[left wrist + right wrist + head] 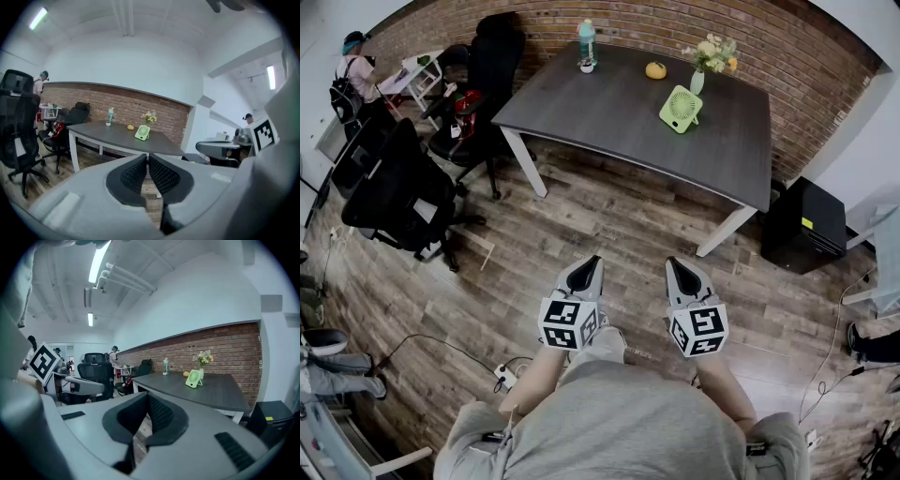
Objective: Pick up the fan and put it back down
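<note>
Well, person [609, 422]: stands well back from the table [609, 117] in a grey top, both forearms held out in front, elbows bent, hands side by side and a little apart.
Left gripper [592, 262]: held near level with a slight downward dip, nose toward the table; its jaws are pressed together and nothing is between them.
Right gripper [676, 263]: same pose, beside the left one, tip dipped a touch; jaws closed tight on nothing.
Floor [581, 216]: wood planks run from under the grippers to the table legs.
Cable [441, 342]: black, curving over the planks on the person's left to a white power strip [504, 377].
Chairs [398, 192]: black office chairs, one out on the floor to the left, another pushed up near the table's left end.
Box [806, 225]: black, standing on the floor past the table's right end, close to the wall [787, 56].
Table: dark top on white legs, long side toward the person, back edge along the brick wall.
Fan [680, 109]: pale green, upright and leaning back on its stand, on the right part of the tabletop, just in front of the vase [697, 82]; well apart from both grippers, nothing touching it.
Vase: holds yellow and white flowers, near the wall.
Fruit [655, 70]: round, orange-yellow, lying left of the vase.
Bottle [587, 42]: teal, upright at the table's back edge, farther left.
Far person [354, 70]: at the room's far left corner with a backpack, beside a small white desk.
</note>
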Demonstrator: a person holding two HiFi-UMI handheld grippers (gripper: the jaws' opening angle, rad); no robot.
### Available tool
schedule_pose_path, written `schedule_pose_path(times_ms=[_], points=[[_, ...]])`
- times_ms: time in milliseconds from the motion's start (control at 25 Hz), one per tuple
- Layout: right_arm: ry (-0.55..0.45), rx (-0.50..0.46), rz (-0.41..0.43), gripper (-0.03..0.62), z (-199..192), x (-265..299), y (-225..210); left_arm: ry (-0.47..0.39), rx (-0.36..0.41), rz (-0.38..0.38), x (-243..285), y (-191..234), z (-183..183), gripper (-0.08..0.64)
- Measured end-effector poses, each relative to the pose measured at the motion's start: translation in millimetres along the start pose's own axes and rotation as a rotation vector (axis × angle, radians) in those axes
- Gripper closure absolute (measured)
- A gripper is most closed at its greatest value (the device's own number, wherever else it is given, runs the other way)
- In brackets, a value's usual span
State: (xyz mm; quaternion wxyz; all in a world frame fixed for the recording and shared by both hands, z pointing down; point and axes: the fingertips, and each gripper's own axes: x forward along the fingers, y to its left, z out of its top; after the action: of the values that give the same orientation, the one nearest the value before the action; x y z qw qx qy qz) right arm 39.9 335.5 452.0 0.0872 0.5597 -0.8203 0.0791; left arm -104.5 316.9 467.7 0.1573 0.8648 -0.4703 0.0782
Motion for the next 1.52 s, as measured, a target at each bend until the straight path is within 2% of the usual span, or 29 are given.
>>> schedule_pose_path(times_ms=[160,400,600,1080,1520], points=[[-0.024,0.017,-0.003,0.591,-16,-53,14,-0.008,-0.005,0.031,-38,-32,-24,0.532],[-0.065,0.048,-0.042,0.591,-30,-117,33,-0.011,0.017,-0.028,-93,-80,-52,0.532],[-0.084,0.045,-0.05,0.591,-34,-148,43,-0.026,0.029,-0.051,-112,-105,-59,0.532],[-0.087,0.079,-0.029,0.591,-43,-174,42,-0.062,0.027,-0.048,-123,-129,-57,0.532],[-0.076,0.103,-0.011,0.586,-46,-169,28,-0.039,0.005,-0.063,-113,-138,-62,0.53]])
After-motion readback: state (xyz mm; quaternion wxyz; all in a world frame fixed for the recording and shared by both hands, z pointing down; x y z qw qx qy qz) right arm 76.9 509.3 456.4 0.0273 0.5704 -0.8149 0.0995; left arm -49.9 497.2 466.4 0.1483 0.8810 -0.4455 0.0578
